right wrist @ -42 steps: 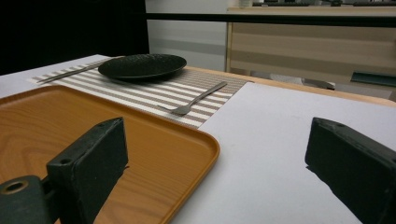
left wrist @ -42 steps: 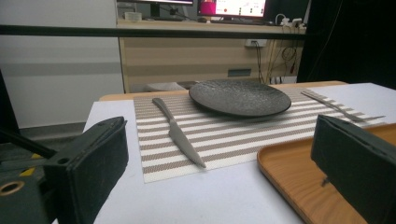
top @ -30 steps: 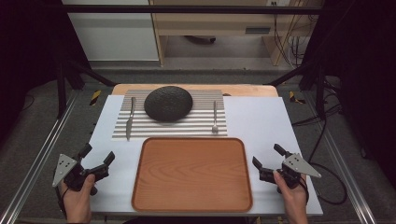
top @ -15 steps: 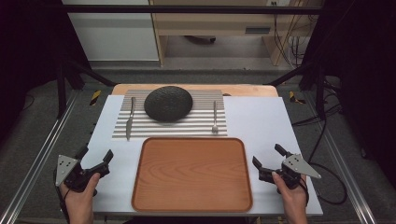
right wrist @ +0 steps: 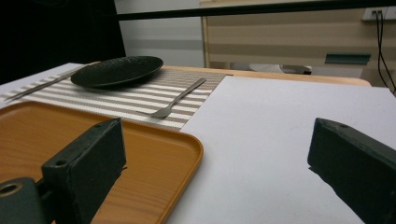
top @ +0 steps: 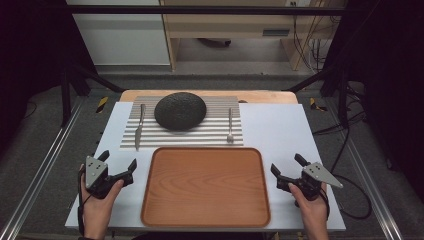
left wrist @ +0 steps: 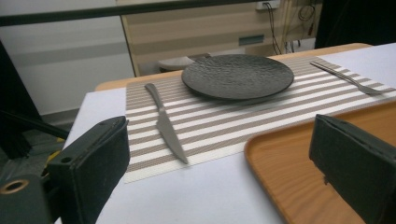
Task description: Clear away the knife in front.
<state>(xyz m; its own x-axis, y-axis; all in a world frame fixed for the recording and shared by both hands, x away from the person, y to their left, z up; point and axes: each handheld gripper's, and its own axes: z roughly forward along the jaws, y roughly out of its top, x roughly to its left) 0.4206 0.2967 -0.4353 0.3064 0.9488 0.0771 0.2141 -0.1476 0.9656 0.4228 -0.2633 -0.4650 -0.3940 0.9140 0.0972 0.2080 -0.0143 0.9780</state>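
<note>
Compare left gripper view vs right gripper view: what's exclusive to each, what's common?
Left gripper view alone: the knife seen in full along the placemat's near-left part, and the tray's left edge.

Right gripper view alone: the bare white table right of the placemat, and the tray's right front corner.

Both: black plate on the striped placemat, the fork, the wooden tray, and each gripper's own jaws standing wide apart, holding nothing.

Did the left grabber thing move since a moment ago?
Yes. The left gripper has drifted a little toward the person's edge of the table, then stayed put beside the wooden tray, jaws open.
</note>
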